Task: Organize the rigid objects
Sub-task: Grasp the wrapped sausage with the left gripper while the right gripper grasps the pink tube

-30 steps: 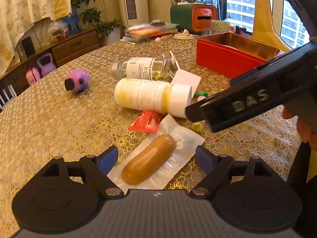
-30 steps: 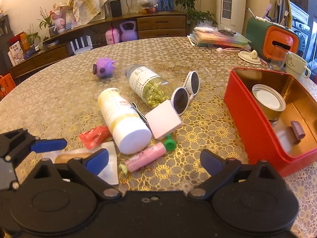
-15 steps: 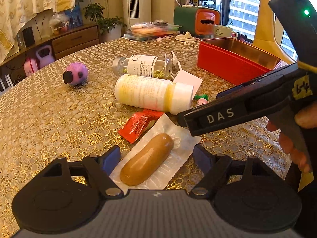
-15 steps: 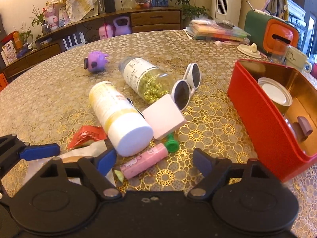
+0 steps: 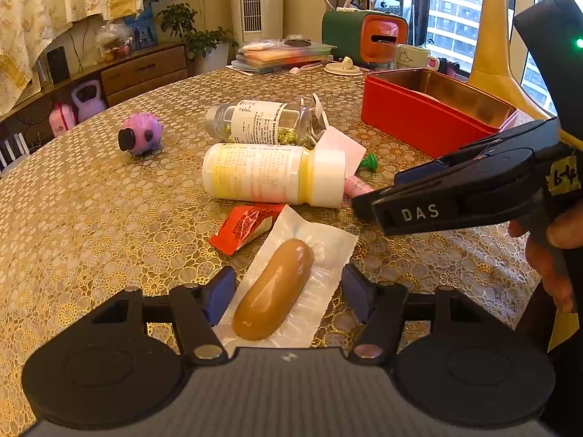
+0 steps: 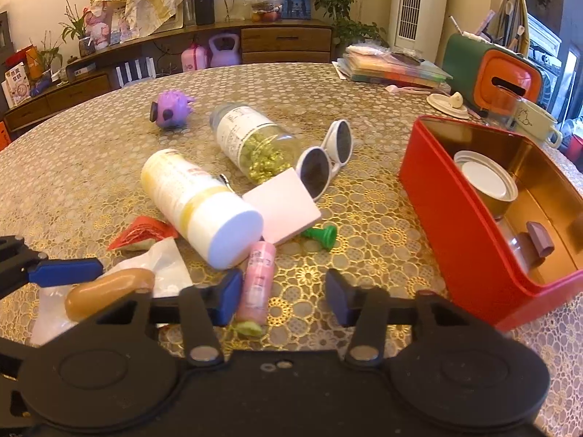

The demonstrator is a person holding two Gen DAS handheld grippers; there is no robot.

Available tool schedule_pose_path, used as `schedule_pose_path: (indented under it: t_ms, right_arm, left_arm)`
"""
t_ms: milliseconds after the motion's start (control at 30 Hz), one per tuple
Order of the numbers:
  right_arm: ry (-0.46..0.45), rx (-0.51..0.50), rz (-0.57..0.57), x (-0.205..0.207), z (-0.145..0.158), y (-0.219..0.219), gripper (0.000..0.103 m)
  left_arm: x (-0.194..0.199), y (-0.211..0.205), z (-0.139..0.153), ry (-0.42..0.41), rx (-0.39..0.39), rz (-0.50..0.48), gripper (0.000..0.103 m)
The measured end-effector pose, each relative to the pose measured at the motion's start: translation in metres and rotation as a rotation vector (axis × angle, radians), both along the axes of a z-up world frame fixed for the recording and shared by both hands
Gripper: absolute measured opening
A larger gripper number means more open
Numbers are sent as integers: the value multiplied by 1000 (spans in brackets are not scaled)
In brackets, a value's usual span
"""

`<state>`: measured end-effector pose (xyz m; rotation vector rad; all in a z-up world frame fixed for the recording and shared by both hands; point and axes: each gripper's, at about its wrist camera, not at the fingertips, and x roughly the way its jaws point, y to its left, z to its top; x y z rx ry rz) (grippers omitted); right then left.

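A pile lies on the table: a white and yellow bottle (image 5: 269, 174) (image 6: 196, 204), a clear jar of gold bits (image 5: 262, 122) (image 6: 255, 142), white sunglasses (image 6: 324, 162), a pink card (image 6: 282, 205), a green peg (image 6: 322, 235), a pink tube (image 6: 257, 276) and a red sachet (image 5: 244, 225). My left gripper (image 5: 288, 291) is open around a packaged sausage (image 5: 275, 287). My right gripper (image 6: 282, 295) is open, low over the table, with the pink tube beside its left finger. It also shows in the left wrist view (image 5: 375, 196).
A red tin box (image 6: 455, 218) (image 5: 419, 123) at the right holds a white-lidded can (image 6: 486, 182) and a small brown piece (image 6: 539, 242). A purple toy (image 5: 140, 138) sits at the left. A green and orange case (image 6: 488, 69), a mug (image 6: 535, 123) and stacked folders (image 6: 393, 69) stand at the back.
My right gripper has moved forward and down towards the pink tube. My left gripper has stayed open around the sausage and drawn slightly closer.
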<state>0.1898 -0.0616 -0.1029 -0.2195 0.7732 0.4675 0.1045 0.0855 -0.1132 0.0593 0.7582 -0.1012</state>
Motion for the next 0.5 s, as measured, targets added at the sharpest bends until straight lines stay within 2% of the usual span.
schedule_pose_path:
  t_ms: [233, 500]
  right_arm:
    - [-1, -4, -3, 0, 1, -6, 15]
    - [-9, 44, 12, -10, 14, -24, 15]
  left_arm:
    - [-1, -5, 1, 8, 10, 20, 59]
    - [1, -9, 3, 27, 14, 41, 54]
